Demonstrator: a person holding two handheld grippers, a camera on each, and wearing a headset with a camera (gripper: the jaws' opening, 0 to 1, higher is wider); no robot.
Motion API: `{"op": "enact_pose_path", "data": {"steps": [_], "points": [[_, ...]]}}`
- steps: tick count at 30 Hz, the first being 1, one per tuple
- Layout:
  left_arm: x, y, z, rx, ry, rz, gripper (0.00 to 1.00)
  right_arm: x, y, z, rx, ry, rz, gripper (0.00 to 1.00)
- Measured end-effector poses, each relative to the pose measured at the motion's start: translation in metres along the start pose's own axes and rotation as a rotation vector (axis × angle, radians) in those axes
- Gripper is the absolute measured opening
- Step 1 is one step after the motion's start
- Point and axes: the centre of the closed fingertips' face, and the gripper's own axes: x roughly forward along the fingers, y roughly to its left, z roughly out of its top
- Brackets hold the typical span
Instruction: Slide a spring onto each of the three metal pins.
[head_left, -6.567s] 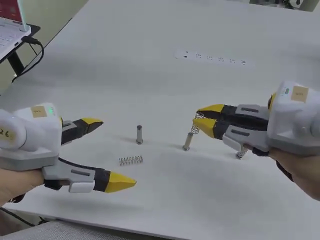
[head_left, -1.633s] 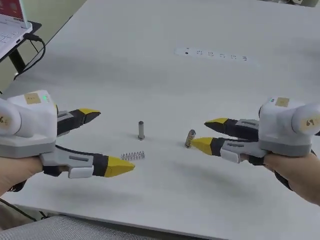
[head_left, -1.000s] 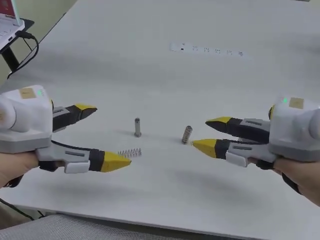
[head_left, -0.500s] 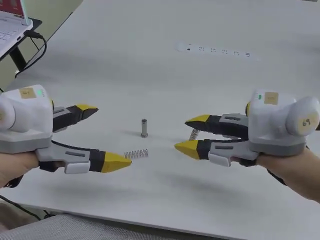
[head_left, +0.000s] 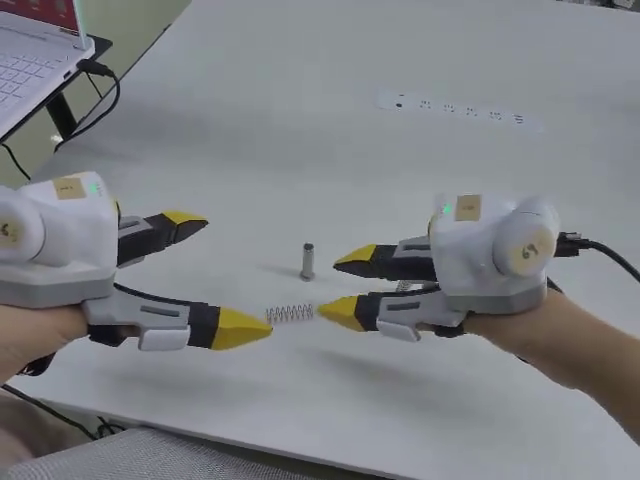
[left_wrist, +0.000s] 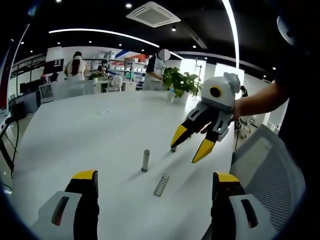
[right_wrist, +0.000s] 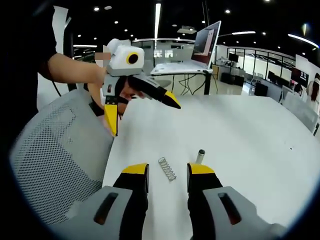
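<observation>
R hand-held gripper now nearer loose spring, open tabletop around

Left claw, right claw, white housings, yellow tips, black cable

In the head view the spring is hemmed in: the left gripper has a tip at its 9 o'clock, the right gripper at 3 o'clock. A bare pin stands at 1 o'clock. Toward 12 o'clock the table runs free to the power strip.
</observation>
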Motion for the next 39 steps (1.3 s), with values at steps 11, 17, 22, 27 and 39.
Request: {"op": "enact_pose_path", "data": {"steps": [11, 17, 22, 27, 39], "points": [[0.0, -0.001, -0.004, -0.007, -0.003, -0.003, 0.91, 0.029, 0.004, -0.018, -0.025, 0.1, 0.048, 0.25], [-0.003, -0.001, -0.007, -0.014, -0.005, 0.001, 0.91, 0.041, 0.004, -0.026, -0.017, 0.135, 0.059, 0.24], [-0.005, -0.001, -0.009, -0.019, -0.004, 0.003, 0.9, 0.049, 0.002, -0.032, -0.018, 0.167, 0.066, 0.23], [-0.006, -0.001, -0.012, -0.026, -0.002, 0.003, 0.9, 0.056, 0.003, -0.037, -0.015, 0.195, 0.083, 0.22], [-0.009, -0.001, -0.016, -0.038, -0.002, 0.011, 0.9, 0.061, 0.004, -0.047, -0.019, 0.245, 0.075, 0.16]]}}
